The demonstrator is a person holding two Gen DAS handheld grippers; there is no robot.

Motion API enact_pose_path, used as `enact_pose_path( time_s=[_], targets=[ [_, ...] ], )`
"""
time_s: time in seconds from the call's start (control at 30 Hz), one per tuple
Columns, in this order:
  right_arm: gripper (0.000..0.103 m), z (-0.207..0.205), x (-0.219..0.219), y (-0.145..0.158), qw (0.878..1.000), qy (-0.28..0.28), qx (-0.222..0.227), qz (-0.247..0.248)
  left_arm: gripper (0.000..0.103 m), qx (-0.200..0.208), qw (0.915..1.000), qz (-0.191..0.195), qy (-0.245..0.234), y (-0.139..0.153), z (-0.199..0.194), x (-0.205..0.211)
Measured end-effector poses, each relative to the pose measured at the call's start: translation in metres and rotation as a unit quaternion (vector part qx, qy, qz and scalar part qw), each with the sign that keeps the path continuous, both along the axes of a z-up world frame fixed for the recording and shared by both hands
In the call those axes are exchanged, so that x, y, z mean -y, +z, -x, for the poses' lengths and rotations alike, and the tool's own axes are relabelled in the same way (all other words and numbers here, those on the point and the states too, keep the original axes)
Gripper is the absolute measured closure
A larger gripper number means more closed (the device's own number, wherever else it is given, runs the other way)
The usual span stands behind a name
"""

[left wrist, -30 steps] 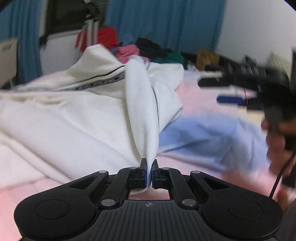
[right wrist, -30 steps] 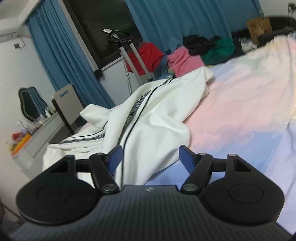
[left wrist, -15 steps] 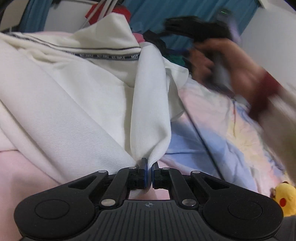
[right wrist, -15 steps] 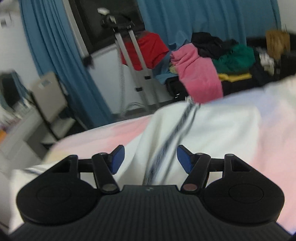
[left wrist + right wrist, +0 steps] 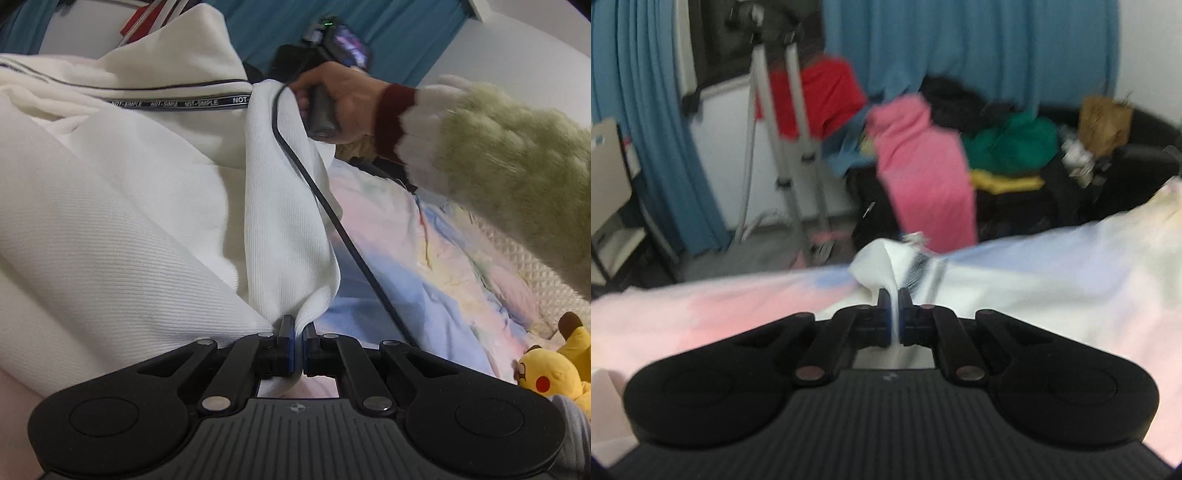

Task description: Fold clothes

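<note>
Folding has barely started here, judging by how things lie: the white ribbed-knit garment with the black lettered trim stripe point(image 5: 155, 206) is a rumpled heap on the bed with the pastel pink-and-blue sheet point(image 5: 424, 266), no flat panel or clean crease anywhere, so pretty much every fold is left to do. What looks done is the pickup. The left gripper point(image 5: 298, 339) has its jaws clamped on a ribbed hem edge, which runs up as a taut band toward the right hand point(image 5: 343, 103). That hand is wrapped around its tool's handle, reaching in over the fabric with a fuzzy green sleeve point(image 5: 517, 173) behind it. In the blurry right wrist view, the right gripper point(image 5: 894, 314) has its jaws pinched on a white corner too, held low over the bed.
</note>
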State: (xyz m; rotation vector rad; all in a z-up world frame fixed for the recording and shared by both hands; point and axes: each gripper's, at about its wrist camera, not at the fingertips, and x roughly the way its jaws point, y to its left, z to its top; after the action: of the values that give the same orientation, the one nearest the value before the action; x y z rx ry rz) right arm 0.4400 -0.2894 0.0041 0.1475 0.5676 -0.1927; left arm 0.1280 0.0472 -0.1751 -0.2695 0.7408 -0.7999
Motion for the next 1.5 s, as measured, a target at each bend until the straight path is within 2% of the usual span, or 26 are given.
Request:
enact_pose_path(
  time_s=[0.17, 0.27, 0.37, 0.43, 0.57, 0.7, 0.77, 0.83, 0.87, 0.9, 0.93, 0.97, 1.13, 1.17, 1.23, 1.27, 1.37, 1.43, 1.5],
  targets=[
    [0.097, 0.085, 0.066, 0.038, 0.992, -0.081, 0.088, -0.045, 0.099, 0.034, 0.9992, -0.022, 0.007, 0.013, 0.015, 0.004],
    [0.097, 0.161, 0.113, 0.046, 0.975, -0.141, 0.143, -0.091, 0.099, 0.055, 0.9976, -0.037, 0.018, 0.024, 0.030, 0.006],
    [0.097, 0.239, 0.155, 0.027, 0.956, -0.205, 0.148, -0.150, 0.099, 0.070, 0.9955, -0.053, 0.036, 0.035, 0.045, 0.006],
    [0.097, 0.282, 0.180, 0.002, 0.940, -0.235, 0.134, -0.207, 0.099, 0.076, 0.9940, -0.063, 0.048, 0.041, 0.053, 0.008],
    [0.097, 0.352, 0.222, -0.060, 0.894, -0.277, 0.097, -0.337, 0.099, 0.077, 0.9911, -0.083, 0.070, 0.042, 0.060, 0.006],
    [0.095, 0.374, 0.244, -0.106, 0.856, -0.260, 0.057, -0.442, 0.099, 0.077, 0.9877, -0.103, 0.089, 0.044, 0.060, 0.015],
    [0.094, 0.379, 0.246, -0.120, 0.835, -0.267, 0.056, -0.477, 0.098, 0.079, 0.9860, -0.114, 0.093, 0.045, 0.066, 0.018],
    [0.093, 0.376, 0.247, -0.127, 0.824, -0.260, 0.063, -0.500, 0.098, 0.080, 0.9847, -0.121, 0.097, 0.047, 0.073, 0.019],
    [0.090, 0.375, 0.247, -0.131, 0.817, -0.256, 0.067, -0.512, 0.097, 0.078, 0.9845, -0.121, 0.099, 0.047, 0.073, 0.019],
    [0.081, 0.373, 0.248, -0.135, 0.812, -0.252, 0.069, -0.521, 0.097, 0.076, 0.9844, -0.122, 0.102, 0.047, 0.072, 0.020],
    [0.073, 0.370, 0.247, -0.136, 0.816, -0.247, 0.066, -0.519, 0.097, 0.075, 0.9842, -0.123, 0.103, 0.046, 0.071, 0.020],
    [0.060, 0.368, 0.247, -0.137, 0.819, -0.242, 0.063, -0.516, 0.097, 0.073, 0.9843, -0.122, 0.104, 0.046, 0.071, 0.020],
    [0.059, 0.357, 0.252, -0.131, 0.849, -0.254, 0.066, -0.459, 0.097, 0.065, 0.9851, -0.117, 0.108, 0.045, 0.069, 0.019],
    [0.061, 0.356, 0.255, -0.131, 0.855, -0.253, 0.068, -0.447, 0.097, 0.064, 0.9854, -0.115, 0.108, 0.044, 0.068, 0.019],
    [0.081, 0.351, 0.262, -0.131, 0.866, -0.259, 0.071, -0.421, 0.097, 0.063, 0.9857, -0.112, 0.109, 0.043, 0.066, 0.020],
    [0.094, 0.348, 0.266, -0.131, 0.871, -0.266, 0.072, -0.408, 0.097, 0.063, 0.9858, -0.111, 0.109, 0.042, 0.066, 0.020],
    [0.096, 0.343, 0.274, -0.128, 0.876, -0.284, 0.077, -0.383, 0.097, 0.059, 0.9870, -0.104, 0.107, 0.043, 0.063, 0.022],
    [0.097, 0.349, 0.280, -0.127, 0.873, -0.298, 0.093, -0.375, 0.096, 0.053, 0.9880, -0.098, 0.106, 0.044, 0.061, 0.022],
    [0.097, 0.355, 0.284, -0.129, 0.869, -0.311, 0.102, -0.371, 0.092, 0.024, 0.9904, -0.078, 0.112, 0.049, 0.060, 0.015]
  ],
)
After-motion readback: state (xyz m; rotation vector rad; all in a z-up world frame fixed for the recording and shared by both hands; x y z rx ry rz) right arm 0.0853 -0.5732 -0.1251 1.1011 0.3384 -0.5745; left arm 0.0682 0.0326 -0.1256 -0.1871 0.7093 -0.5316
